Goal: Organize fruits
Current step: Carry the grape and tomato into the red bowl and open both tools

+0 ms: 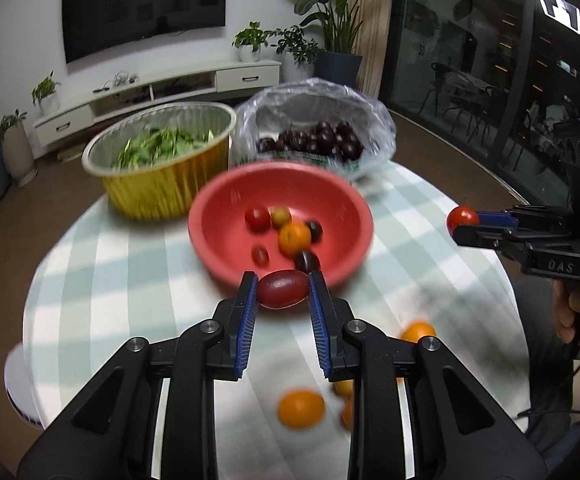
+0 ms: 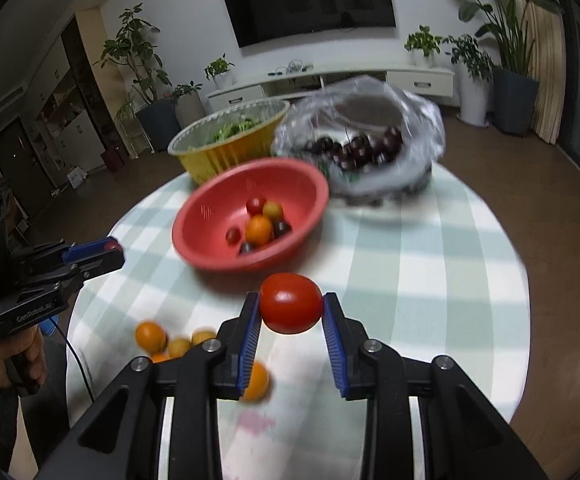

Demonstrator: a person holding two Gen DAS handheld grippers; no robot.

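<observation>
Right now both claws are lifted over a round table covered in a pale green and white checked cloth, and each one has a small tomato pinched at its fingertips. The left gripper is clamped on a dark red, oval tomato, its blue pads pressing on either end of it, just at the near rim of the red bowl. The right gripper is closed on a brighter red tomato, held the same way between its pads, a little short of that bowl. Inside the bowl lie several small fruits: a couple of red ones, an orange one, a yellowish one and two dark ones. Behind the bowl stands a gold foil tub with green leaves in it, and just beside that, to its right, a clear plastic bag holding dark cherries. On the cloth nearer the person, a few orange and yellow fruits lie loose, close together. A hand grips the handle of the left gripper at the table's edge. Everything on the table looks smeared.
</observation>
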